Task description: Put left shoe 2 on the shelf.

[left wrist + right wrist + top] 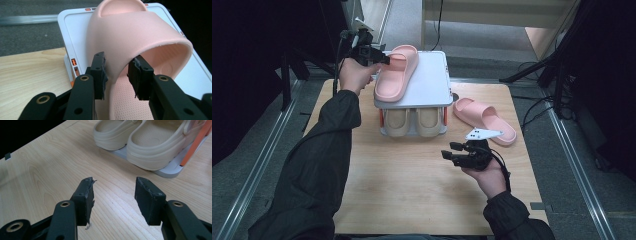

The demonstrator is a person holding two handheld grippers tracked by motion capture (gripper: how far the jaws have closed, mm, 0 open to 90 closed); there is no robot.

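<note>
Left gripper view: the left tool (116,75) straddles the strap of a pink slipper (130,37) on the rack (72,22) top, jaws spread, apparently letting go (placing looks done). Next, likely fetch the second pink slipper (484,117) from the desk (412,185). Right tool (460,152) hovers spread. Two pink slippers, two beige clogs (414,121).
</note>
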